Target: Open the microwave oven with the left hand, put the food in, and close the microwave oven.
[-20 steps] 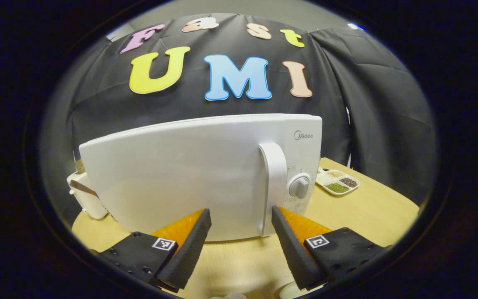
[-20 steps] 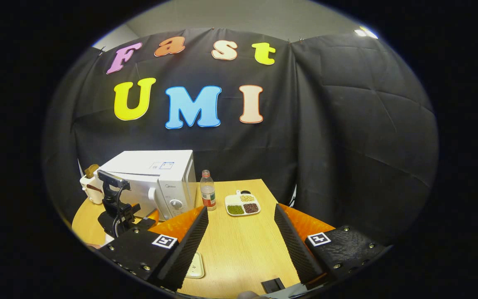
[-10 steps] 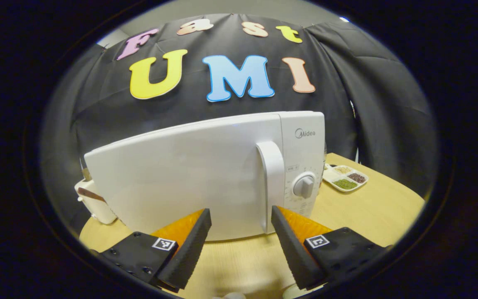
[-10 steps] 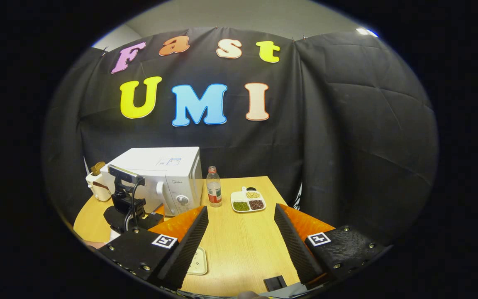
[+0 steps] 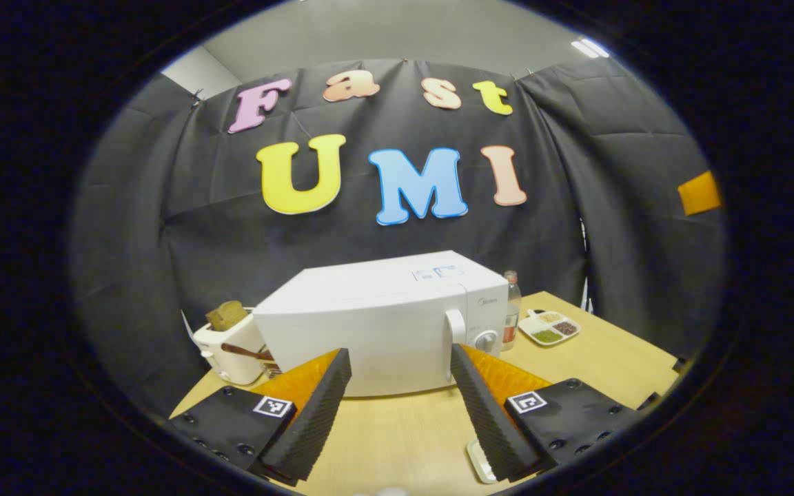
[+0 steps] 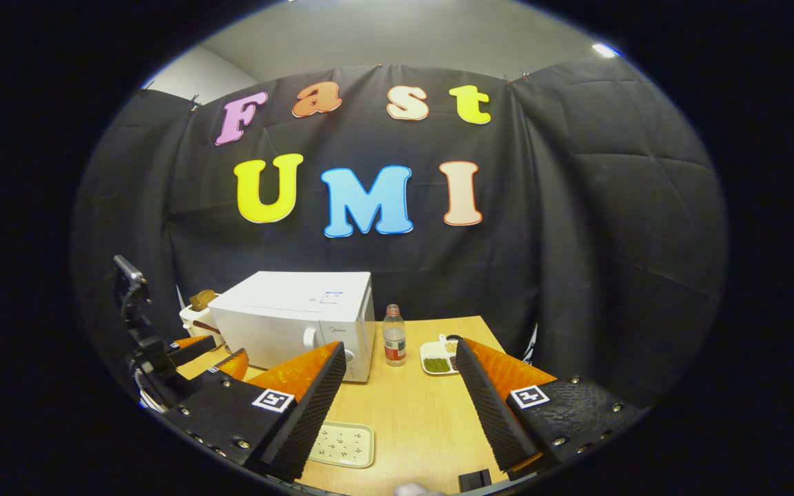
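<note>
a wooden worktop (image 6: 411, 406) carries one closed microwave (image 5: 383, 324); one toaster (image 5: 228, 348) left of it, one bottle (image 6: 393, 337) and one divided dish (image 6: 438, 358) right, one tray (image 6: 342, 444) in front. both grippers, left gripper (image 5: 400, 399) and right gripper (image 6: 400, 406), are spread, holding nothing.

The left gripper view faces the microwave oven (image 5: 383, 324) front-on from near, low over the table (image 5: 611, 358). The right gripper view looks from farther back and rightward, sharing the microwave oven, bottle (image 6: 393, 335) and divided dish (image 6: 436, 358).
</note>
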Demonstrator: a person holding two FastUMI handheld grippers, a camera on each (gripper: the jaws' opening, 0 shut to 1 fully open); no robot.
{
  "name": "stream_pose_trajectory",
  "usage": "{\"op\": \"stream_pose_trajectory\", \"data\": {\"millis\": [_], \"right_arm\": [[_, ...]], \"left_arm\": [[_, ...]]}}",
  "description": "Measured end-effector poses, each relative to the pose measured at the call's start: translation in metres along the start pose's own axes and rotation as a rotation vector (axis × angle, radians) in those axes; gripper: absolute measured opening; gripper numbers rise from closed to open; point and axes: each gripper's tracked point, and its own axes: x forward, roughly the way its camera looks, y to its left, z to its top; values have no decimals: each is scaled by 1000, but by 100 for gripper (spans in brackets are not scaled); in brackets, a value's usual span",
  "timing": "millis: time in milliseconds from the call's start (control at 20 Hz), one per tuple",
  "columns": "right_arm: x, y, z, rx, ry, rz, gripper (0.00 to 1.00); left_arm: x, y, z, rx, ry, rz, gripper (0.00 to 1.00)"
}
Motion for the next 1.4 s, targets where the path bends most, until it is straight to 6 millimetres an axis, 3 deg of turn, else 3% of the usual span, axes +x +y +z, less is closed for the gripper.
{"op": "stream_pose_trajectory", "data": {"millis": [250, 350, 400, 450, 600, 950, 1200, 1300, 1400], "right_arm": [[-13, 9, 27, -39, -70, 73, 98], [-19, 7, 35, -53, -107, 80, 98], [-21, 5, 35, -51, -111, 74, 93], [-22, 2, 35, -51, -109, 67, 98], [-30, -5, 38, -24, -106, 52, 98], [-45, -17, 43, 26, -125, 36, 98], [-52, -16, 41, 39, -120, 40, 98], [-52, -19, 44, 36, -123, 36, 98], [-52, -20, 47, 28, -132, 32, 98]], "left_arm": [[-84, 41, 84, -79, -79, 110, 100], [-112, 54, 105, -76, -93, 165, 99], [-124, 58, 115, -81, -107, 182, 99], [-130, 58, 123, -92, -113, 194, 99], [-153, 56, 134, -86, -115, 214, 98], [-173, 44, 152, -61, -123, 199, 94], [-170, 34, 154, -87, -124, 164, 94], [-168, 36, 157, -86, -130, 168, 99], [-165, 39, 157, -90, -128, 169, 97]]}}
